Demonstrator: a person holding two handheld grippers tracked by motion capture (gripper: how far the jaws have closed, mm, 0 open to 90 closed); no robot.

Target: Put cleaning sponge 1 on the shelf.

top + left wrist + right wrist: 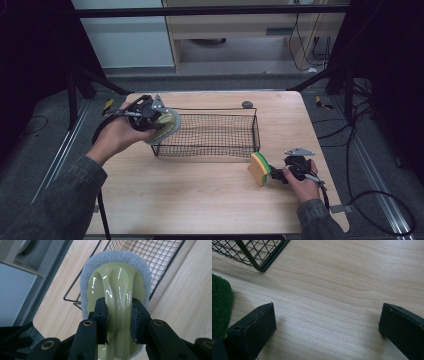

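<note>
My left gripper [159,122] is shut on a scrubber [169,126] with a glossy yellow-green handle and a grey-white pad. It holds the scrubber in the air at the left end of a black wire basket [215,109]. In the left gripper view the jaws of the left gripper [118,315] pinch the handle ridge of the scrubber [117,282], and the basket [160,255] lies beyond. My right gripper [276,175] rests low on the table, open, beside a yellow sponge with a green face [260,168]. Bare wood lies between the jaws of the right gripper [327,317], and the sponge's green face [220,307] is at the left edge.
The basket corner [259,255] sits close ahead of the right gripper. A small grey round object [247,104] lies behind the basket near the table's far edge. Bare wooden tabletop [190,190] stretches in front of the basket. Cables trail on the floor at the right [380,200].
</note>
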